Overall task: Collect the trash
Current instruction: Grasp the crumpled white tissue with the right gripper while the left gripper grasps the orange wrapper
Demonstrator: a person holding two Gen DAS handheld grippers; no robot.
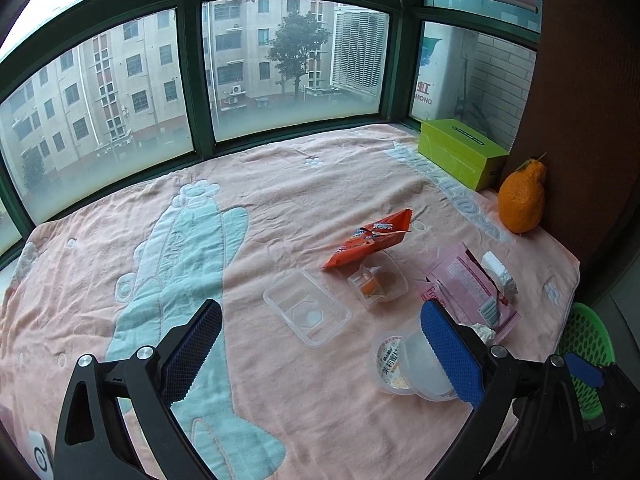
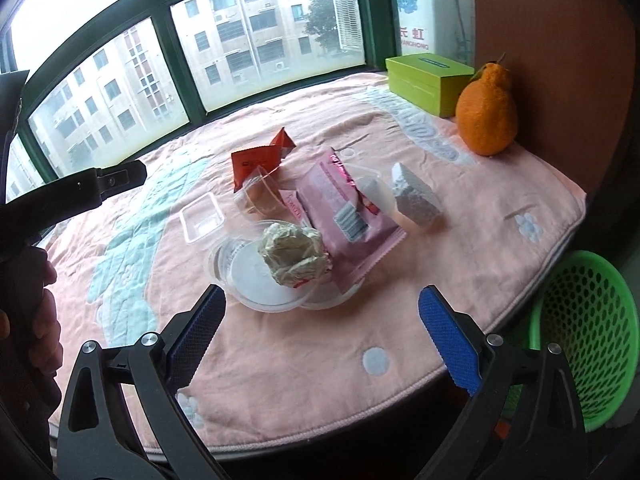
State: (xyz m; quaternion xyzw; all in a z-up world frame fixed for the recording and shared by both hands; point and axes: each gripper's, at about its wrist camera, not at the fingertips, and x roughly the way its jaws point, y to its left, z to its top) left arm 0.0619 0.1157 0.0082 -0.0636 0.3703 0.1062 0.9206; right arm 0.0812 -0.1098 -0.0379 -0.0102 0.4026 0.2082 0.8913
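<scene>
Both grippers hovering empty over the trash pile, jaws spread wide on the left gripper and right gripper, nothing between the pads. Trash is sitting mid-right on the pink blanket: orange snack wrapper, clear plastic tray, small jelly cup, pink wrapper, crumpled foil ball resting on a clear round lid, white foam chunk. Green mesh basket is waiting off the blanket edge, lower right. Risks imo: thin clear plastics are flexing/squirting out under a pinch; foil ball rolling off the lid if the lid gets bumped; pads snagging blanket w/ a flat wrapper; grabbing the orange citrus fruit or green tissue box by mistake, those aren't trash. Pink wrapper's long axis is running near-left to far-right-ish in the right wrist view, barcode end pointing toward the cam; orange wrapper is angling up toward the window.
</scene>
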